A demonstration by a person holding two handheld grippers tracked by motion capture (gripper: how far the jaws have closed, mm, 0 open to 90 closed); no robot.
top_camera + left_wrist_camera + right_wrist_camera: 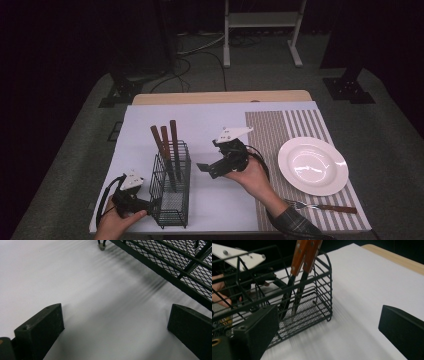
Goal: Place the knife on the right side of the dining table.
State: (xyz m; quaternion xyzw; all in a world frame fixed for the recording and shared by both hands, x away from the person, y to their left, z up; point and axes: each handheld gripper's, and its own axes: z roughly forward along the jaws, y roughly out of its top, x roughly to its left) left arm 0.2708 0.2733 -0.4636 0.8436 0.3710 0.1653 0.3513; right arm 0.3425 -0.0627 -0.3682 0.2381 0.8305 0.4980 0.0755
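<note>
Standing on the white-covered tabletop [220, 125], the black wire basket [171, 192] with three wooden-handled utensils [166, 142] lies between the left hand-held gripper [150, 204], jaws spread beside its near left wall, and the right hand-held gripper [204, 169], jaws spread and empty, just right of it.

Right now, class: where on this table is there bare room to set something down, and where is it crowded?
Free: the white sheet beyond the wire basket toward the far edge, and the striped mat left of the plate. Crowded: around the basket, where the left gripper and right gripper sit, and near the fork.
</note>
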